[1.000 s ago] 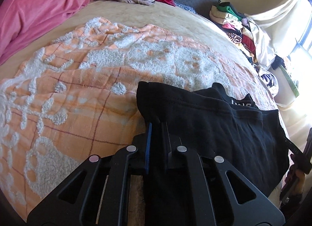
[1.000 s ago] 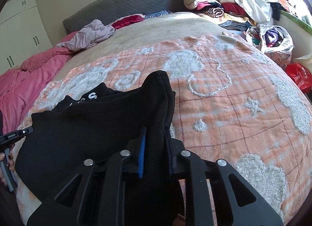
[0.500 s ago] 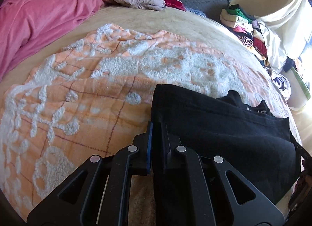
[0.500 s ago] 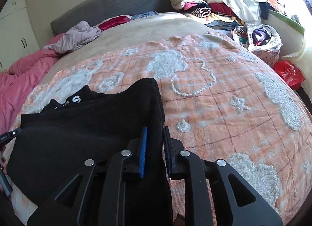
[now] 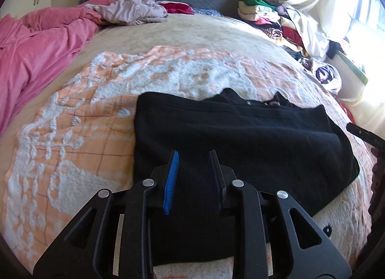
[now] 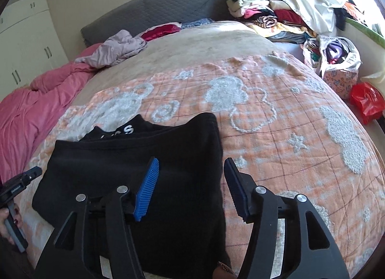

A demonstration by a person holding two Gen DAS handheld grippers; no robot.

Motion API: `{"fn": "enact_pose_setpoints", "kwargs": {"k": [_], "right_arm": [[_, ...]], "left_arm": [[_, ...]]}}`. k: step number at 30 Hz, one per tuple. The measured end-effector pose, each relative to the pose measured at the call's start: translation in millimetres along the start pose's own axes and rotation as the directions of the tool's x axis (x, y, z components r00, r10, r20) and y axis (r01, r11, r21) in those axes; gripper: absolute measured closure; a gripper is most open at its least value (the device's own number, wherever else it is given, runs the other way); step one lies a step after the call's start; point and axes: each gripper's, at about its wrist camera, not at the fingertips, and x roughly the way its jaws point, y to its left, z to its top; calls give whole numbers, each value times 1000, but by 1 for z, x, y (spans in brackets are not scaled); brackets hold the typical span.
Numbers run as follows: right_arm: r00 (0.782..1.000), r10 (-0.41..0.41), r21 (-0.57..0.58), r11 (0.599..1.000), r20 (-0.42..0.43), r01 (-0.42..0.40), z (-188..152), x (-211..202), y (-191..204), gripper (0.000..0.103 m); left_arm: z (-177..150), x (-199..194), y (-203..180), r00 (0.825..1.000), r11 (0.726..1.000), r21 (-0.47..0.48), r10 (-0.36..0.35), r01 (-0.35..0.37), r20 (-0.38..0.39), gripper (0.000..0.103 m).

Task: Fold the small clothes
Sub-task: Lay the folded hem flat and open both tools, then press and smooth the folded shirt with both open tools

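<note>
Black garment (image 5: 240, 139) lies folded over on the orange-and-white blanket (image 5: 72, 134), near the foot of the bed (image 5: 192, 31), its upper layer drawn across the lower one so only a strip with white lettering (image 6: 120, 132) peeks out at the far edge. I judge this fold as just laid down. A second ago both my claws were pinched onto the near corners of the cloth; now both have just been opening and nothing is gripped.

My right claw (image 6: 190, 187) stands at a middling spread, blue pads well clear of the fabric, which lies loose beneath and between them. My left claw (image 5: 193, 178) shows a narrower gap, with the black cloth visible below it but not pressed by the pads. With the corners released, I judge the next move to be a fresh grasp for a second fold, or a smoothing pass.

Only the right view reads the lettering clearly, and it also shows a hand (image 6: 9, 221) holding the other tool's handle at the left edge, plus a red bag (image 6: 367, 103) beyond the bed. Only the left view shows the garment's full left border lying straight against the blanket.
</note>
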Motion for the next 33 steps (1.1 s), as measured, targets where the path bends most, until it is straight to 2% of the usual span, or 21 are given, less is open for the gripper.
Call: {"fn": "enact_pose_setpoints", "kwargs": {"k": [4,5,6,8,9,10,11,12,15,16,20,22,24,28,32,33], "right_arm": [[995,34,-75,996,-89,-41,-14,4,19,43],[991,15,-89,996,-130,-27,-18,8,21,37],[982,-34,-114,993,-186,13,-25,15,21,36],[952,-171,-190,974,-254,124,-45,27,17,35],[945,-191,-184,972,-267,144,-53,28,11,32],[948,-146,-116,986,-281,118,-58,28,0,31],[953,-106,-51,994,-284,95,-58,25,-9,31],[957,-91,-32,996,-276,86,-57,21,-12,30],[973,-139,-49,990,-185,132,-48,3,-10,30],[980,-132,-37,991,-150,128,-44,-4,-9,30],[998,-46,-48,998,-40,44,-33,-23,15,29],[1000,-3,-96,995,-24,1,-29,-26,35,29],[999,26,-151,988,-39,-32,-28,-22,57,29],[994,-8,-237,971,-107,-18,-27,13,102,29],[973,-81,-218,975,-217,33,-25,69,121,29],[972,-90,-204,978,-217,45,-24,77,122,29]], "left_arm": [[-16,12,-18,997,999,50,1,2,-76,76],[-20,16,-19,996,998,58,8,-3,-94,75],[-26,17,-20,995,998,68,17,-10,-103,75],[-33,15,-19,994,996,84,11,-2,-109,75],[-36,13,-16,994,997,76,-6,15,-109,75],[-38,12,-12,993,998,56,-30,36,-110,75],[-39,11,-8,993,998,41,-47,51,-109,75],[-39,8,-7,993,998,37,-52,56,-107,75],[-33,-7,-13,997,998,55,-33,36,-68,74],[-29,-12,-18,998,997,74,-32,36,-48,72],[-23,-12,-34,998,992,114,-47,51,-36,66],[-25,-2,-39,996,991,120,-43,53,-83,64],[-31,11,-39,989,992,108,-46,62,-141,60],[-41,12,-42,992,989,137,-33,50,-119,58],[-40,14,-38,991,990,117,-59,74,-123,57],[-39,14,-37,990,991,109,-68,82,-123,57]]}}
